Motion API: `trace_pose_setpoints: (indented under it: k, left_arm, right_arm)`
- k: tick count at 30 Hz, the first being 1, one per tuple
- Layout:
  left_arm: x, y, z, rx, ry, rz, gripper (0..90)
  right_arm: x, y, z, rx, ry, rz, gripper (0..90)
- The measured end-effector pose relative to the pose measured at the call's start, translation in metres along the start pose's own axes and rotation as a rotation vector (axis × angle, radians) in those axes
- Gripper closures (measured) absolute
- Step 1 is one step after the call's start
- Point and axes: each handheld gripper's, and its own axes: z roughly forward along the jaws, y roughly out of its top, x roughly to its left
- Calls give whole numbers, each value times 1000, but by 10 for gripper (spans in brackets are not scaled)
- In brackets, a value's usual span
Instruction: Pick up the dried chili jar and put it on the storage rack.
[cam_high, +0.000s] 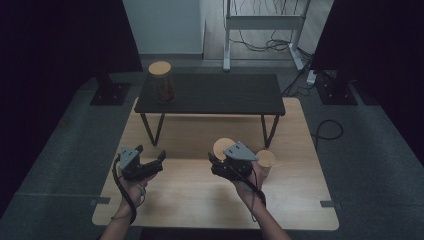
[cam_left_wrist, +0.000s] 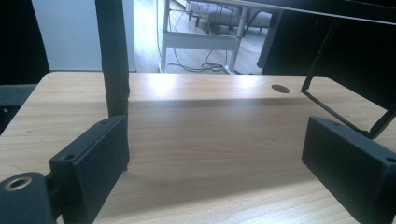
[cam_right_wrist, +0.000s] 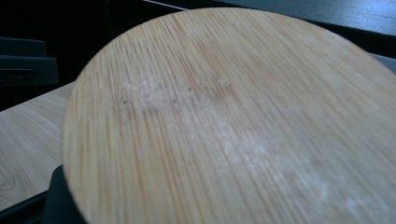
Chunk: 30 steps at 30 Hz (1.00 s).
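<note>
My right gripper (cam_high: 218, 159) is shut on the edge of a round bamboo lid (cam_high: 223, 146), held just above the wooden table (cam_high: 200, 200). In the right gripper view the lid (cam_right_wrist: 233, 121) faces the camera at close range, its grain running up and down. To the right of that hand stands a small jar with a bamboo top (cam_high: 265, 161). A taller jar with a bamboo lid (cam_high: 161, 82) stands on the left end of a low black bench (cam_high: 215, 94). My left gripper (cam_high: 150, 153) hovers open at the left, with nothing between its wide-apart fingers (cam_left_wrist: 91, 163).
The black bench stands on thin metal legs (cam_left_wrist: 114, 60) across the far half of the table. The tabletop has a cable hole (cam_left_wrist: 280, 88). Beyond it are a white desk frame (cam_high: 262, 22) with cables and dark curtains on both sides.
</note>
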Motion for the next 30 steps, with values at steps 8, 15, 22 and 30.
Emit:
trace_pose_setpoints:
  k: [8, 15, 22, 30]
  left_arm:
    - [1, 0, -1, -4, 0, -3, 71]
    - [2, 1, -2, -9, 0, -7, 71]
    - [2, 1, -2, -9, 0, -6, 71]
    - [2, 1, -1, -5, -1, -1, 71]
  right_arm:
    - [0, 6, 1, -4, -2, -3, 252]
    - [0, 9, 2, -5, -2, -5, 253]
    - [-1, 9, 2, -8, -5, -5, 253]
    - [-2, 9, 2, -11, -7, -3, 252]
